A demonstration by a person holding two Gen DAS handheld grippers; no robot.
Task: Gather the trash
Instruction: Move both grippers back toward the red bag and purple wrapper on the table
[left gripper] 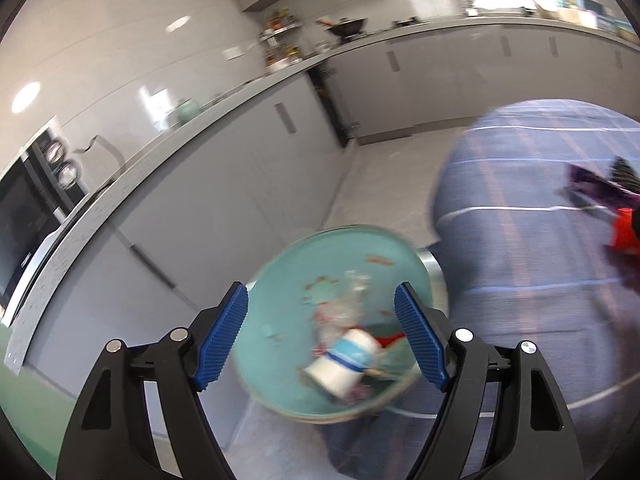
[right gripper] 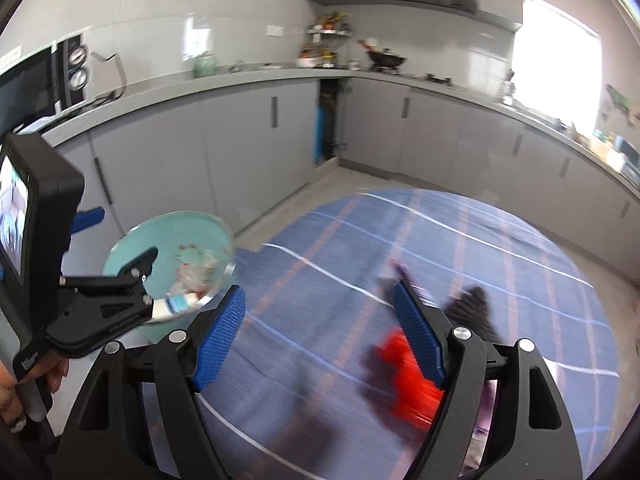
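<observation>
Between the blue pads of the left hand-held gripper (left gripper: 321, 330) sits a turquoise plate (left gripper: 288, 280), seen blurred from the left wrist view. Its jaws stand wide apart, and whether the pads touch the plate's rim cannot be told through the blur. On the plate lies trash: a white paper cup with a blue band (left gripper: 344, 364) tipped on its side at the near edge, crumpled clear wrapping (left gripper: 344, 312) behind it, and small reddish scraps scattered over the glaze. The plate reaches out past the edge of a round desk covered in a blue checked cloth (left gripper: 540, 280), with the grey floor below it.

From the right wrist view, the right hand-held gripper (right gripper: 320, 328) hangs over the cloth with its jaws also wide apart and nothing between the pads. Just beside its right pad lie a red object (right gripper: 404, 376) and a dark object (right gripper: 476, 304), both too blurred to identify. The plate shows at the left, beside the other tool's black body. Grey kitchen cabinets (right gripper: 240, 140) run along the walls behind.
</observation>
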